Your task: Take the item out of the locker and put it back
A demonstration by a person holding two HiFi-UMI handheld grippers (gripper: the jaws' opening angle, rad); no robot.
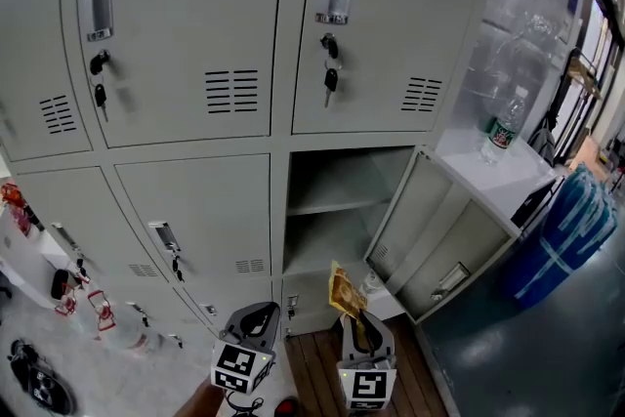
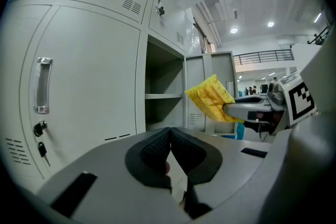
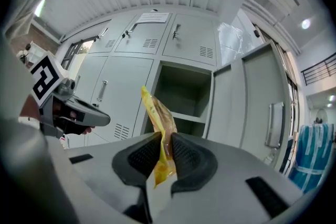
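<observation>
Jaws, right gripper (image 3: 165,139): clamped on yellow packet (image 3: 155,113)
Jaws, left gripper (image 2: 170,134): pressed together, empty
Locker (image 1: 337,176): door (image 1: 444,229) swung open, packet held just in front

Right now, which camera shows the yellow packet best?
The left gripper view: the crinkly yellow plastic packet shows broadside. The right gripper view sees it edge-on between the jaws; the head view shows it small.
</observation>
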